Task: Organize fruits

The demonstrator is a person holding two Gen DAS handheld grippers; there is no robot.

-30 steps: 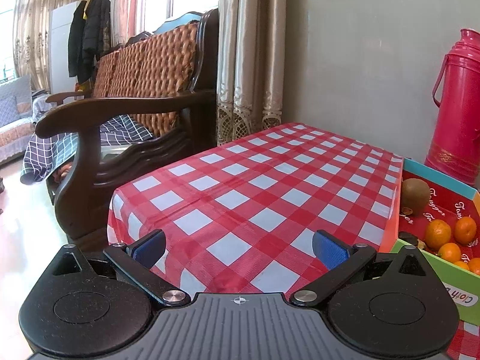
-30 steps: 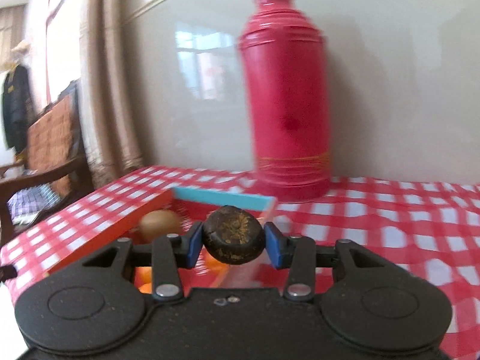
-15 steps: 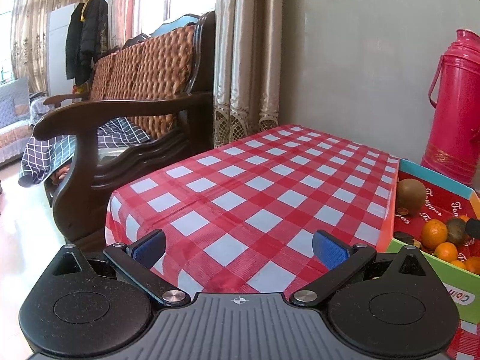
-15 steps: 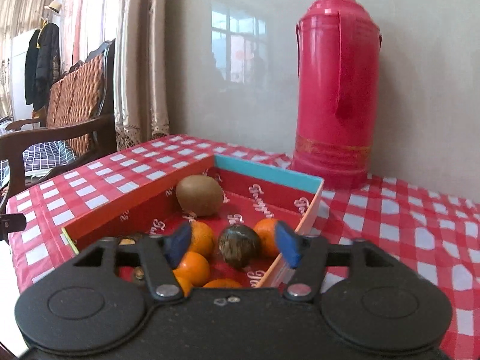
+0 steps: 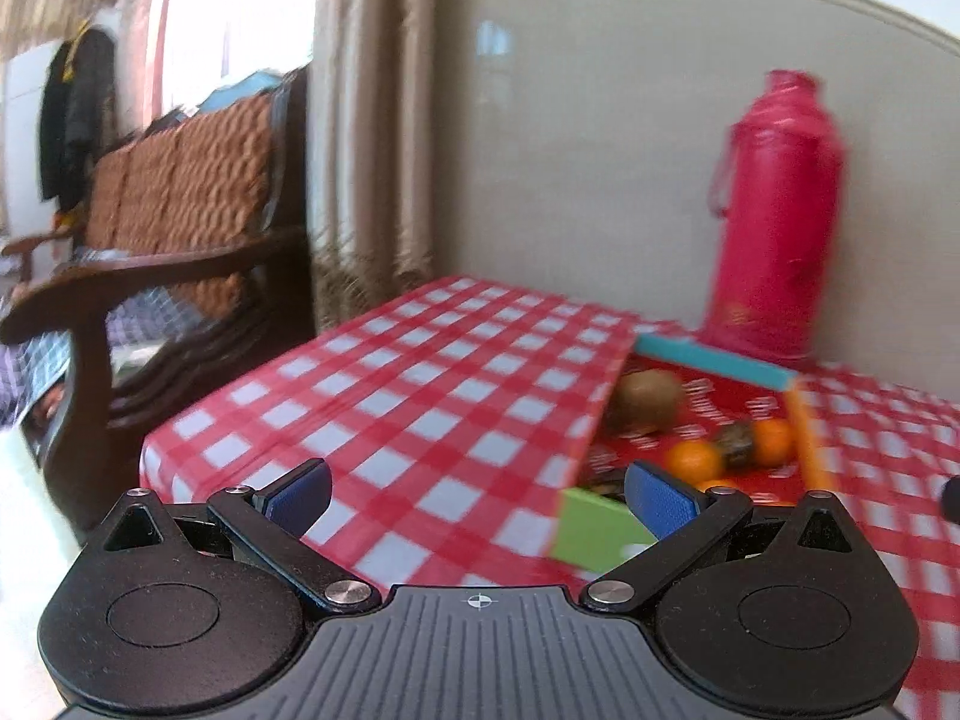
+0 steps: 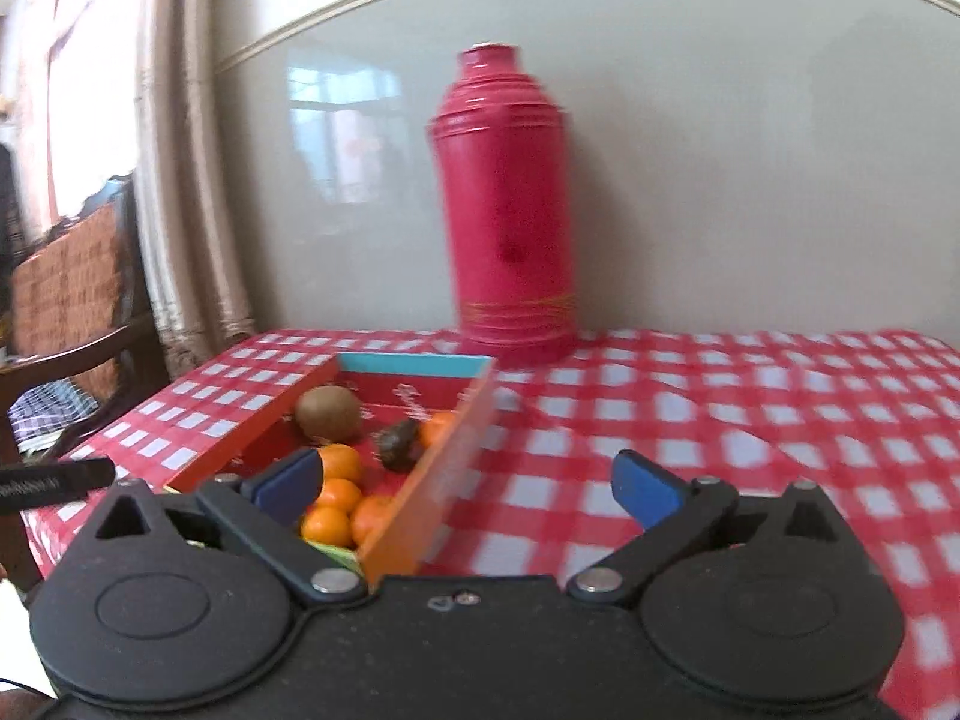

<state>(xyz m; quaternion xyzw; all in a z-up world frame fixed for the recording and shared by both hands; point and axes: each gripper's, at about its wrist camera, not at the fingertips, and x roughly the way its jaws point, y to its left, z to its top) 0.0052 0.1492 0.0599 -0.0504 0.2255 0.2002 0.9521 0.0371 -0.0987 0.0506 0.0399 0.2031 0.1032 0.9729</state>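
Observation:
A shallow red box (image 6: 432,483) (image 5: 807,444) with a blue far wall sits on the checked tablecloth. It holds a brown kiwi (image 6: 328,413) (image 5: 651,395), several small oranges (image 6: 339,462) (image 5: 696,459) and a dark wrinkled fruit (image 6: 399,444) (image 5: 737,443). My right gripper (image 6: 468,483) is open and empty, just in front of the box's near right corner. My left gripper (image 5: 477,495) is open and empty, over the cloth left of the box. A tip of the left gripper (image 6: 54,483) shows in the right wrist view.
A tall red thermos (image 6: 510,204) (image 5: 774,216) stands behind the box against the wall. A wooden armchair (image 5: 174,276) stands off the table's left edge, with curtains (image 5: 372,120) behind it. The checked tablecloth (image 6: 750,420) stretches to the right of the box.
My right gripper opened and dropped the dark wrinkled fruit into the box, then drew back and to the right. My left gripper swung right, bringing more of the box into view.

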